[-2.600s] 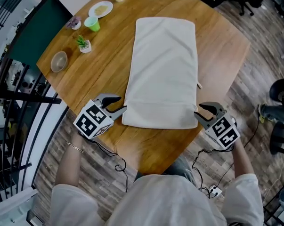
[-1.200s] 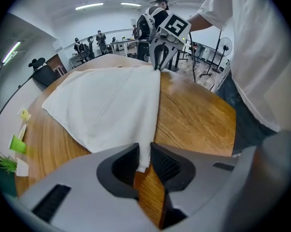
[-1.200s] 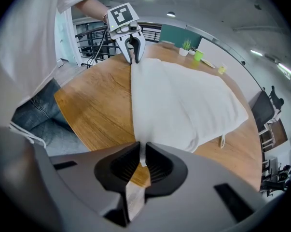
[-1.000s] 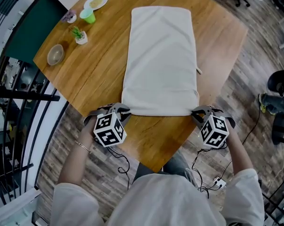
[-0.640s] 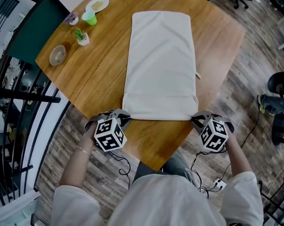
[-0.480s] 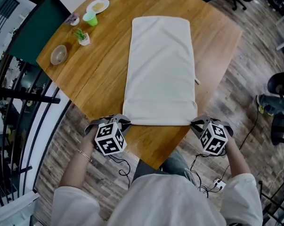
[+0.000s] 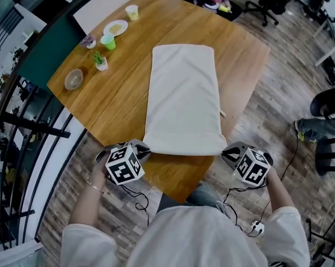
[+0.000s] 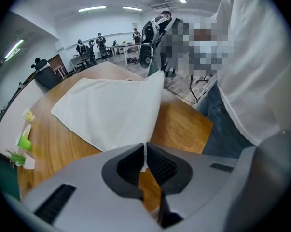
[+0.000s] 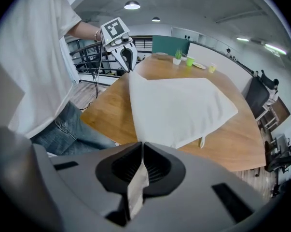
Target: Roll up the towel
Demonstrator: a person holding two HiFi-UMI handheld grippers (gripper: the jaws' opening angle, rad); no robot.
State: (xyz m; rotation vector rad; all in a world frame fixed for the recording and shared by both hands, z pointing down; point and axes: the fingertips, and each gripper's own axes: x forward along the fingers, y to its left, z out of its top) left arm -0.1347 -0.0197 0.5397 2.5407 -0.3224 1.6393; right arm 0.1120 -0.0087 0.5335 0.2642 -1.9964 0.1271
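A white towel lies lengthwise on the round wooden table, its near end lifted off the wood. My left gripper is shut on the towel's near left corner, and my right gripper is shut on the near right corner. In the left gripper view the towel rises from the pinched jaws and slopes away over the table. In the right gripper view the towel runs out from the closed jaws, with a strip of cloth hanging behind them.
A bowl, a small potted plant, a green cup, a plate and a pale cup stand along the table's far left edge. A black railing runs on the left. Office chairs stand on the right.
Both grippers have closed on the towel's near corners and lifted them up, drawing the near edge off the table.
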